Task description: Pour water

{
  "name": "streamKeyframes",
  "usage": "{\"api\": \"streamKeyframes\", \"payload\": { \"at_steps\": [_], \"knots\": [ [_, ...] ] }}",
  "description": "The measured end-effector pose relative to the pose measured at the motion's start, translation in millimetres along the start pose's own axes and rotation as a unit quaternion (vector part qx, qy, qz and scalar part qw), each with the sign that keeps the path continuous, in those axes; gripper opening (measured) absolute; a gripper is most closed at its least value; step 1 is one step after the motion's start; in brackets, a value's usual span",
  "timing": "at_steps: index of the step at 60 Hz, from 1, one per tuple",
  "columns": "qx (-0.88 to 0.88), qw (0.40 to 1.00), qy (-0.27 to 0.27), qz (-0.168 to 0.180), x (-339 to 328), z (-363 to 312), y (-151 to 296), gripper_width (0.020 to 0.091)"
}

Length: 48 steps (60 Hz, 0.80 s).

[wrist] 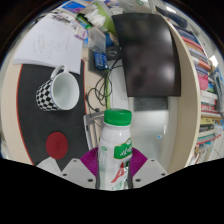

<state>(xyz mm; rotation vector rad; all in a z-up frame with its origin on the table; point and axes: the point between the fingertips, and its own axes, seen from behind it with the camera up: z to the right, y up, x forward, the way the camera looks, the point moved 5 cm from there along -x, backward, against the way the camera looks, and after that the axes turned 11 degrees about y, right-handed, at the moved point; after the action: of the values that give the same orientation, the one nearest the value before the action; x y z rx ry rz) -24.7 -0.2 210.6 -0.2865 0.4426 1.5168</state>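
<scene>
Bottle (117, 150): white plastic, green screw cap, green-and-white printed label; upright, standing near, between the two fingers of the gripper (113, 172). Cap on.

Gripper: fingers set narrowly apart, one at either side of the bottle's lower body. Purple pads (92, 161) lie against or very close to the label on both sides; the view is too cramped to settle whether both truly press, though the hold looks like a clasp.

Mug (58, 92): white inside, black-and-white chequered outside, handle turned to the far side; stands to the left of the bottle and farther off, well apart from it, on a dark mat (35, 125).

Red disc (57, 144): small, round, flat on the dark mat, near left, just beside the left finger.

Papers (47, 43): white sheets, far left, beyond the mug.

Monitor (146, 52): dark screen, far, right of centre, beyond the bottle.

Cables (99, 92): dark tangle on the desk between the mug and the monitor's foot.

Bookshelf (204, 85): far right, rows of books with spines of mixed colours.

Desk (150, 125): pale surface under the monitor, right of the bottle.
</scene>
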Motion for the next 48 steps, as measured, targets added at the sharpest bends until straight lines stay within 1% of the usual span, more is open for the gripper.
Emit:
{"api": "streamKeyframes", "payload": {
  "at_steps": [3,10,22,26,31,38,45,46,48],
  "knots": [
    [-0.043,0.999,0.001,-0.009,-2,-3,11,0.0365],
    [-0.127,0.992,-0.005,-0.013,-3,-4,39,0.0364],
    [-0.247,0.966,0.003,-0.072,12,-12,49,0.0364],
    [-0.266,0.960,0.008,-0.084,15,-18,50,0.0365],
    [-0.271,0.958,0.009,-0.088,16,-22,53,0.0366],
    [-0.247,0.966,0.018,-0.079,13,-28,57,0.0366],
    [-0.170,0.985,0.016,-0.033,-1,-22,66,0.0365],
    [-0.151,0.988,0.018,-0.021,-1,-20,66,0.0381],
    [-0.114,0.993,0.023,-0.006,-6,-18,65,0.0383]
  ]
}}
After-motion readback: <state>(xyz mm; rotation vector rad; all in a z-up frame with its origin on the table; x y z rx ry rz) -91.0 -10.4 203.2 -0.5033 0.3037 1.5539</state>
